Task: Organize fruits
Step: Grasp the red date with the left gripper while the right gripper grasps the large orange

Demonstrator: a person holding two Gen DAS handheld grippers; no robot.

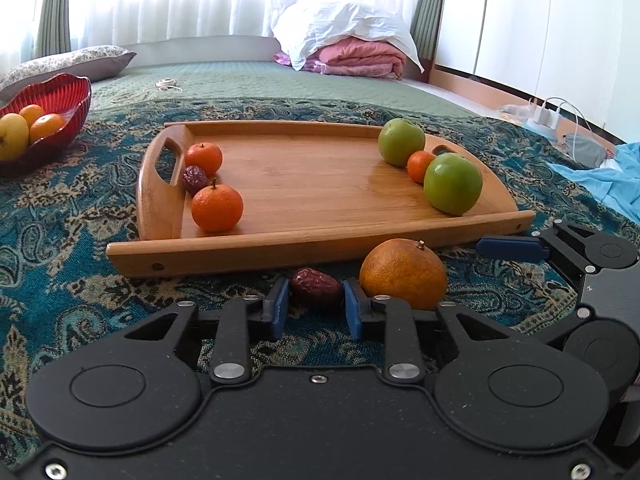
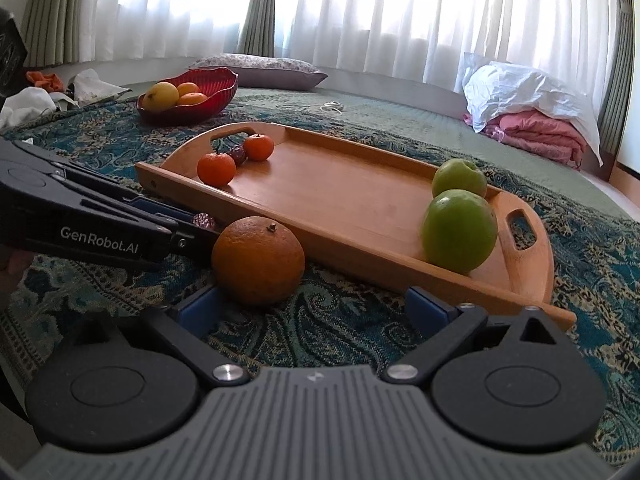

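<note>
My left gripper (image 1: 316,300) is shut on a dark red date (image 1: 316,286) that rests low on the patterned cloth before the wooden tray (image 1: 320,240). A large orange (image 1: 404,274) lies just right of it on the cloth. My right gripper (image 2: 316,310) is open, its left pad near the large orange (image 2: 258,260), nothing between the pads. The tray holds two tangerines (image 1: 217,208) and a date (image 1: 195,179) at its left end, and two green apples (image 1: 453,184) with a small tangerine (image 1: 420,166) at its right end.
A red bowl (image 1: 60,92) with a yellow fruit and oranges stands at the far left. Folded pink bedding and a white bag (image 1: 344,40) lie at the back. Chargers and cables (image 1: 548,118) sit at the right edge, next to blue cloth.
</note>
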